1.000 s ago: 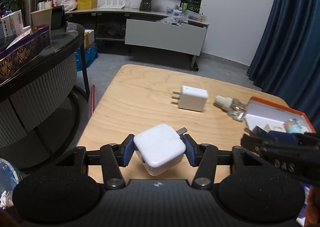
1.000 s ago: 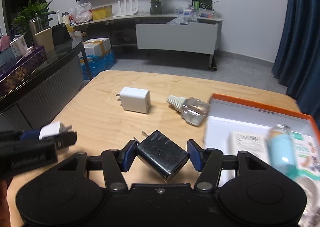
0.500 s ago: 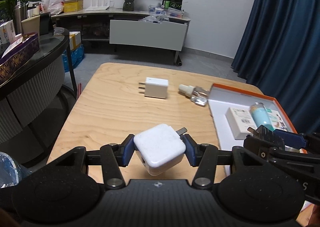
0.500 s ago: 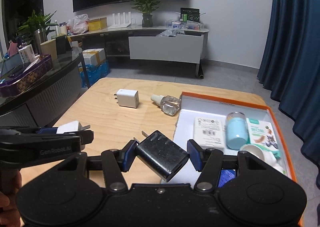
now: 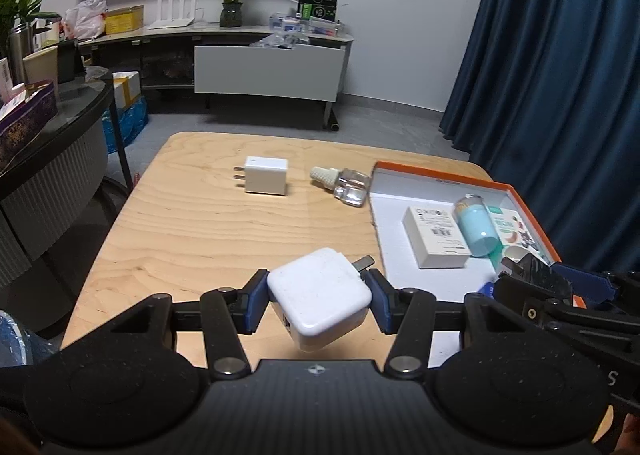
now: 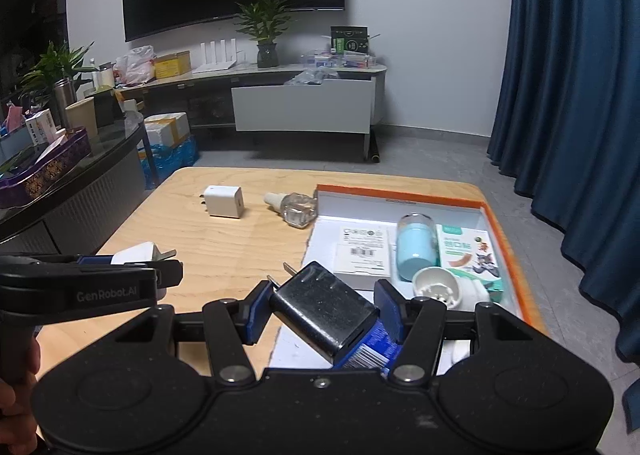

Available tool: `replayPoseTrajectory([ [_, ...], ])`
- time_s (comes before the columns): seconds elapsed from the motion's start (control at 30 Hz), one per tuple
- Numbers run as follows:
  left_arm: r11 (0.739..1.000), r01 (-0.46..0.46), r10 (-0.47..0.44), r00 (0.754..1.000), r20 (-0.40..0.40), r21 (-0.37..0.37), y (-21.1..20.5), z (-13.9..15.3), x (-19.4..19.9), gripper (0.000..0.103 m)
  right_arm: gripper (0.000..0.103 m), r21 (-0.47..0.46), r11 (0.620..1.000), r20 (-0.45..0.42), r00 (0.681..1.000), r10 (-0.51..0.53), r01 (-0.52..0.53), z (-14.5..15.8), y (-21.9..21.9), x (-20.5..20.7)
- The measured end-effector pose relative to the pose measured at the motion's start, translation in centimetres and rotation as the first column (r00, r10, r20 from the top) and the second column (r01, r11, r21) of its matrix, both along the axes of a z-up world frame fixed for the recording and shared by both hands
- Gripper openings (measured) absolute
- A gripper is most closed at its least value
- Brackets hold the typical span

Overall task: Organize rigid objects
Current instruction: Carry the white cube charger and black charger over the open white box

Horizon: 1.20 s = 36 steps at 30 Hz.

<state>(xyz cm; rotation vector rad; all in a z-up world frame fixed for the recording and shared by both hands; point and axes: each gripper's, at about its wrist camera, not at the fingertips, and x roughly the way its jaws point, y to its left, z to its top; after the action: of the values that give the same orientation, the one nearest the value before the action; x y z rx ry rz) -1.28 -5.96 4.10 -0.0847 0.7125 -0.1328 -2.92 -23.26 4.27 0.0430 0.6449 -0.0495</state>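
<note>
- A white charger (image 5: pixel 320 295) is clamped between the blue pads of the left gripper (image 5: pixel 318 301), its prongs pointing up and right; it is held above the near edge of the tabletop (image 5: pixel 208 231).
- A black charger (image 6: pixel 324 311) is gripped, tilted, in the right gripper (image 6: pixel 322 313), prongs up and left, over the near left corner of the tray (image 6: pixel 400 193).
- A second white charger (image 5: pixel 266 175) is seen lying near the far edge of the tabletop, with a clear bottle (image 5: pixel 344 185) on its side just beside the tray's far left corner.
- The orange-rimmed tray at the right edge is seen to hold a white box (image 6: pixel 362 257), a light blue bottle (image 6: pixel 416 249), a printed carton (image 6: pixel 466 251), a white cap (image 6: pixel 436 287) and a blue packet (image 6: pixel 370 351).
</note>
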Motion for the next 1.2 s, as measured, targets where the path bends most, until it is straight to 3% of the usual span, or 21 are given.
replayPoseTrajectory([
  [1.2,0.985,0.173,-0.174,0.985,-0.008,-0.017,-7.3,0.8,-0.3,0.052,0.068,0.010,0.989,0.049,0.988,-0.147,0.147,1.3,-6.3,-3.6],
])
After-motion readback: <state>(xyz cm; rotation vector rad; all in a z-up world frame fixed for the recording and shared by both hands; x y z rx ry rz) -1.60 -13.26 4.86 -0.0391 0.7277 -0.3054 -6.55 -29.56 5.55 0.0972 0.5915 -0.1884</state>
